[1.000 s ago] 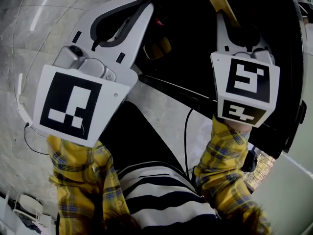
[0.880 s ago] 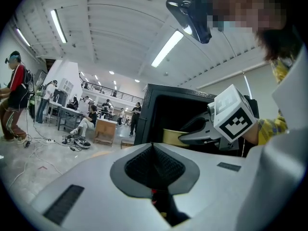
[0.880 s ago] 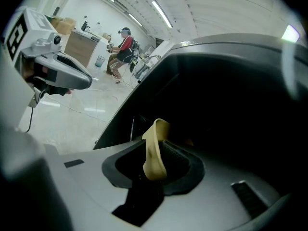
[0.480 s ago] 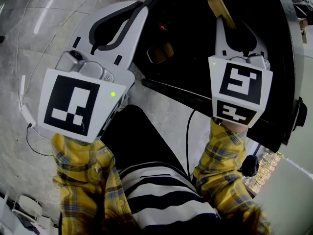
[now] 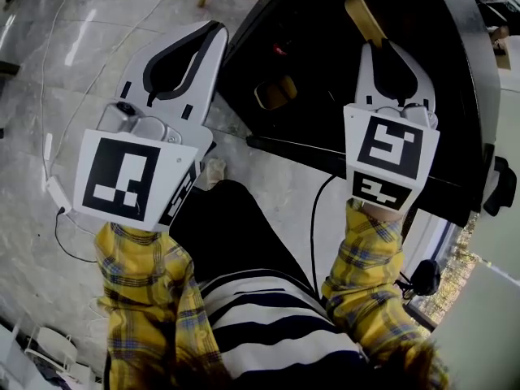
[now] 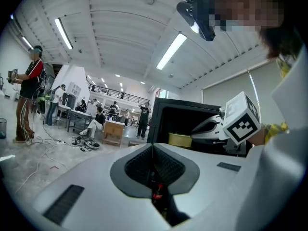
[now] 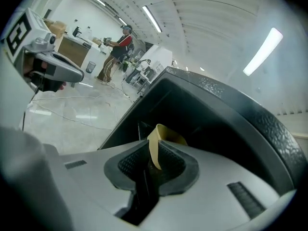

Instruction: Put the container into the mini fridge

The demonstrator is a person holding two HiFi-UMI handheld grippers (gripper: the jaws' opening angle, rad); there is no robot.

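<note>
Tan round container (image 7: pixel 155 144) (rim in R gripper (image 5: pixel 377 49) jaws).

No words, numbers, labels or brands can be read anywhere

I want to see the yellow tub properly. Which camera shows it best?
The left gripper view: the tub shows its round side in the fridge. The right gripper view shows just its rim between the jaws; the head view, a small bit.

Large open laboratory hall.
Strip lights (image 6: pixel 171 52) on a ribbed ceiling, worktables (image 6: pixel 74 113), standing people (image 6: pixel 28 97), cables (image 6: pixel 57 140) across polished floor.
</note>
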